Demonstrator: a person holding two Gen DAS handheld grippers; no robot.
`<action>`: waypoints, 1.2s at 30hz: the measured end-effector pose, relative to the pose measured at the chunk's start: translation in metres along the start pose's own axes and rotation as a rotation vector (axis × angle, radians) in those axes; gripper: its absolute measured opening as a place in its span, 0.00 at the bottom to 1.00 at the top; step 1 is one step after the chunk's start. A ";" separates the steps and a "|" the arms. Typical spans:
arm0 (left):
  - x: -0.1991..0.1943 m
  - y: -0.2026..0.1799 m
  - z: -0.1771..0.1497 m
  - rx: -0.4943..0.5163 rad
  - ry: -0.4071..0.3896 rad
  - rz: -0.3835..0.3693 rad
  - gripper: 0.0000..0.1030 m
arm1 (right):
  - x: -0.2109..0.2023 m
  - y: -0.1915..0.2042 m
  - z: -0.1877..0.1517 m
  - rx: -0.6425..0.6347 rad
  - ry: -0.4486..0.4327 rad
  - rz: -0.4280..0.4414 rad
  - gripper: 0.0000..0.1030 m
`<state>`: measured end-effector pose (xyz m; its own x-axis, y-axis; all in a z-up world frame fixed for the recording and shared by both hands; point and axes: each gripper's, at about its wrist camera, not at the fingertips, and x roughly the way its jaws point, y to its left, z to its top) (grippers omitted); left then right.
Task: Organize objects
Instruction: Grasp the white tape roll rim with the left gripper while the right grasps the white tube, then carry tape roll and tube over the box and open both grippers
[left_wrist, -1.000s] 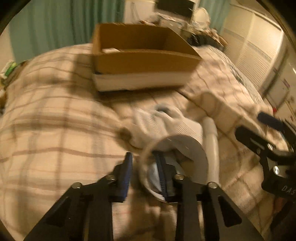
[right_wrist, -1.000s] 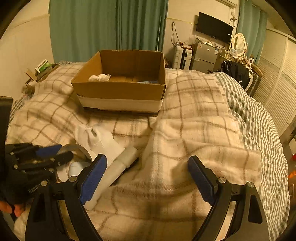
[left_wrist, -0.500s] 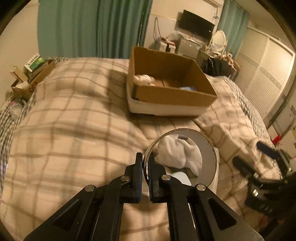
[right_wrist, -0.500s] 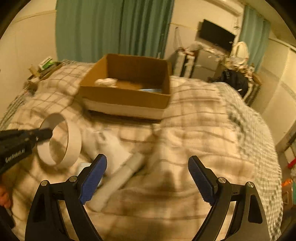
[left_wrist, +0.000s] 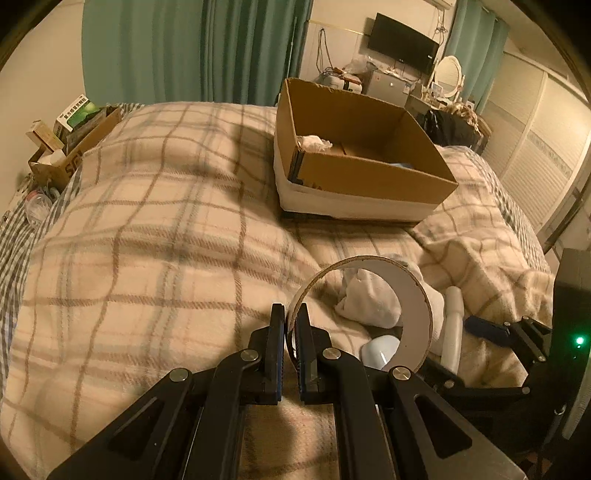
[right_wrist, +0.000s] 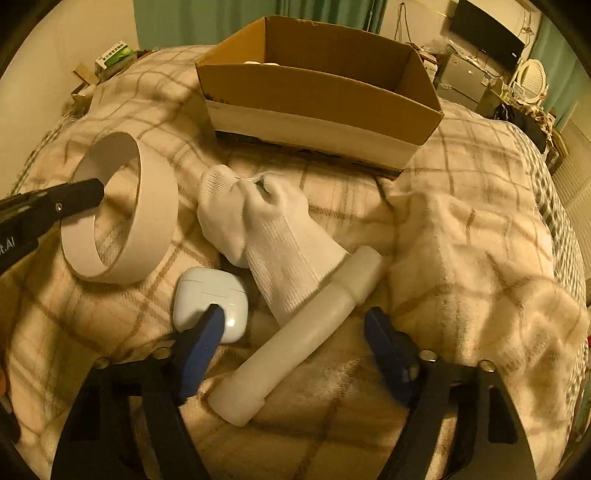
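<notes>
Your right tool (right_wrist: 291, 332) stands wide open, low over the bed (right_wrist: 461, 229), with the white tube (right_wrist: 306, 332) lying between its fingers; the tube's long axis runs on a slant, from its near end low and left of centre up to its cap end toward the right, so it crosses the gap at an angle and not squarely; you would likely want to turn the wrist until the fingers close across that axis; the left finger tip (right_wrist: 207, 332) sits in front of the white earbud case (right_wrist: 210, 302), which lies just left of the tube, so a careless close could catch the case too; the white sock (right_wrist: 273, 236) lies just beyond, touching the tube near its far end. Your left tool (left_wrist: 290, 325) is clamped on the wall of the cardboard ring (left_wrist: 384, 291), holding it upright above the blanket, off to the left of the pile; the cardboard box (right_wrist: 321, 92) sits farther ahead on the bed, beyond everything, open side up; by my judgement the right hand is the nearer one for the tube.
</notes>
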<state>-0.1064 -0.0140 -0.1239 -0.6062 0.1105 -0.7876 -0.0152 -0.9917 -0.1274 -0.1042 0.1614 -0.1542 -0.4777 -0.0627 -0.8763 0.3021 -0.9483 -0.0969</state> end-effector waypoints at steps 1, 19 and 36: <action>0.003 0.000 -0.001 -0.001 0.006 0.002 0.05 | 0.001 0.001 -0.001 -0.002 0.006 -0.008 0.40; -0.016 -0.005 -0.008 -0.031 0.005 -0.035 0.05 | -0.068 -0.018 -0.009 0.069 -0.170 0.075 0.11; -0.056 -0.038 0.089 0.120 -0.107 -0.019 0.05 | -0.166 -0.045 0.086 -0.052 -0.417 0.018 0.11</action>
<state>-0.1432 0.0113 -0.0215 -0.6859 0.1279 -0.7163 -0.1183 -0.9909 -0.0636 -0.1093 0.1877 0.0356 -0.7618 -0.2096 -0.6130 0.3493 -0.9298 -0.1162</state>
